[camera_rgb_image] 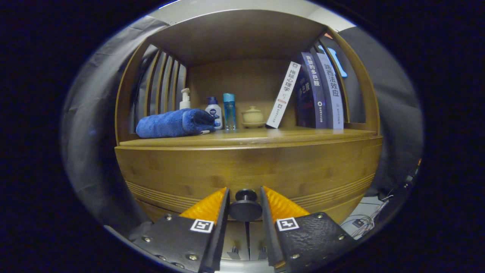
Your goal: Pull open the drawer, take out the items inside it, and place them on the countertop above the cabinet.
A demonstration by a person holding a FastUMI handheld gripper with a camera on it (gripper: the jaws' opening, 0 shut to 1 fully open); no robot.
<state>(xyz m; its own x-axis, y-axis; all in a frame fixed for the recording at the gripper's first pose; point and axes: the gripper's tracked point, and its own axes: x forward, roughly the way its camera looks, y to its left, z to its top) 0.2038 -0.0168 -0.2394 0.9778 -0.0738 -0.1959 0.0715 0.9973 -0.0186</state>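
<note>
Flanking the drawer knob (245, 206), the gripper (244, 204) fingers nearly touch it.

The handheld gripper (244, 188) is seen from its own camera, its two wedge-shaped fingers (206, 206) with ribbed upper faces standing either side of the drawer knob (245, 209); whether they press on it cannot be told. From the knob, flat mounting plates (314, 235) with a pebbled finish spread toward seven and five o'clock. Each plate carries a square black-and-white tag (202, 225) near its inner edge and small silver screws (192, 257) along its rim.
</note>
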